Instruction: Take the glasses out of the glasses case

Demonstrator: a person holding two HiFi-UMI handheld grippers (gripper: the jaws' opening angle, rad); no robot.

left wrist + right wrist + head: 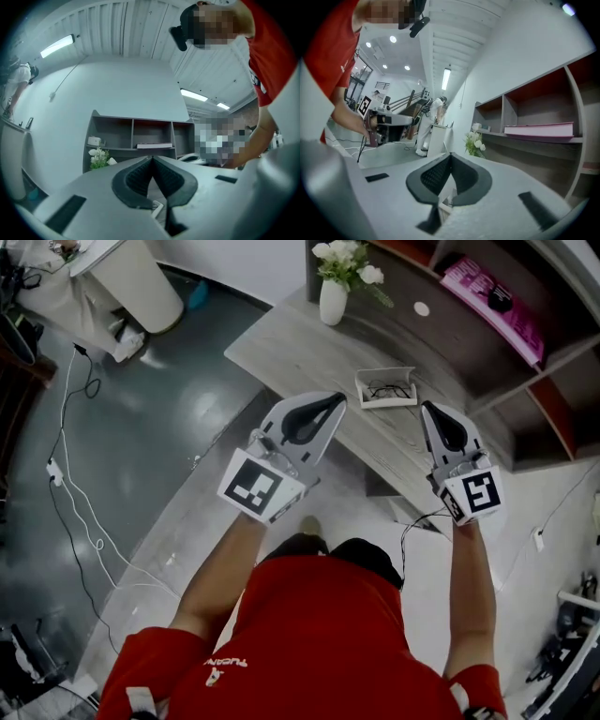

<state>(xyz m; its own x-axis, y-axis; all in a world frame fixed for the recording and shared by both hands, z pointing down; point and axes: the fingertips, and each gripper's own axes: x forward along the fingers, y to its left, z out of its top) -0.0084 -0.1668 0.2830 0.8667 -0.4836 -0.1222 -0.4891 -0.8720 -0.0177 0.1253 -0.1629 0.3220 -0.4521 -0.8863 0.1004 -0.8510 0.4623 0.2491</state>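
Note:
An open white glasses case [385, 388] lies on the grey table [281, 343], with dark-framed glasses [388, 389] resting inside it. My left gripper [336, 402] hovers just left of the case, its tips pointing toward it, the black pads [136, 180] meeting at the tip and nothing between them. The right gripper [427, 410] hangs just right of the case and nearer to me, jaws together and empty. In the left gripper view [151, 158] and the right gripper view [450, 154] a bit of white case edge shows below the closed pads.
A white vase of white flowers [334, 294] stands at the table's far end. The shelf unit [525, 381] behind the table holds a pink book [492, 304]. A white bin [131, 277] and cables [75, 484] are on the floor to the left.

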